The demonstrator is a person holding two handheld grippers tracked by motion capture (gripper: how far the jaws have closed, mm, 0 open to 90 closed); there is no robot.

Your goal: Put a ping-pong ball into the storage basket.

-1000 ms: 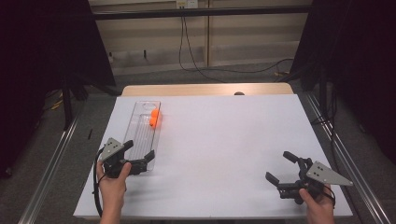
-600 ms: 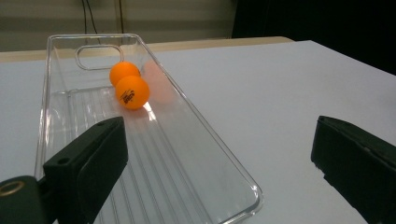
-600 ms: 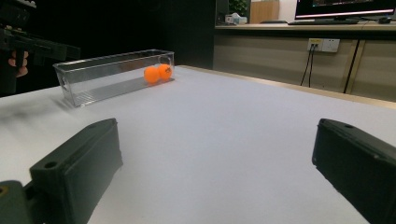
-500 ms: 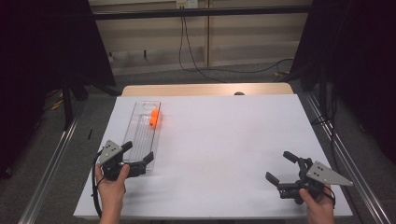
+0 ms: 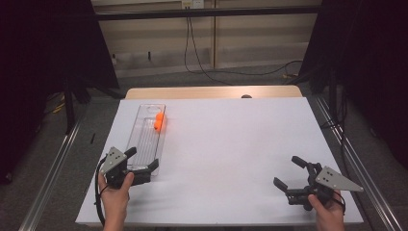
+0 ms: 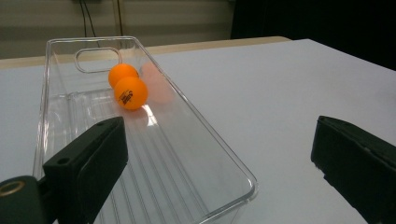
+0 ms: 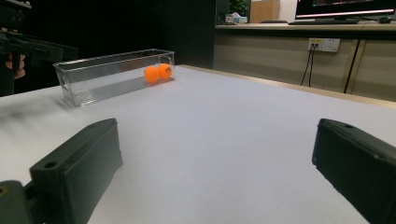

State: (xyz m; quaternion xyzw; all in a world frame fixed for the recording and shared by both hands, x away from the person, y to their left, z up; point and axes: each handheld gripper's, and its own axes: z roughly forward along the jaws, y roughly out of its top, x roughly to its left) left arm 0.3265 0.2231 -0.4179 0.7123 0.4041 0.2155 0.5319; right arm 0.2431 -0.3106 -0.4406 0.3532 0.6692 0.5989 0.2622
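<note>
**Two orange balls in clear tray, both grippers spread wide**

Two orange balls (image 6: 127, 86) sit touching each other inside the clear tray (image 5: 139, 144), up at its far end, just below the handle cutout in the end wall. From the right gripper view the pair (image 7: 158, 73) shows thru the tray's see-thru side wall, resting on the ribbed floor.

Tray lies lengthwise on the white table (image 5: 231, 144), toward its left side, far end near the wooden edge strip beyond.

L gripper (image 5: 143, 162) is at the tray's near end, held in the person's left hand (image 5: 115, 195). Jaws released, wide apart: in the left gripper view one jaw hangs over the tray's near interior, the other stands outside the tray's right wall over bare table. Can't tell if either jaw touches the plastic. Nothing is held between them.

R gripper (image 5: 291, 173) is well apart from the tray, over by the table's near right corner, gripped by the right hand (image 5: 327, 211). Jaws also released, spread wide w/ bare table between, pointing back toward the tray.
</note>
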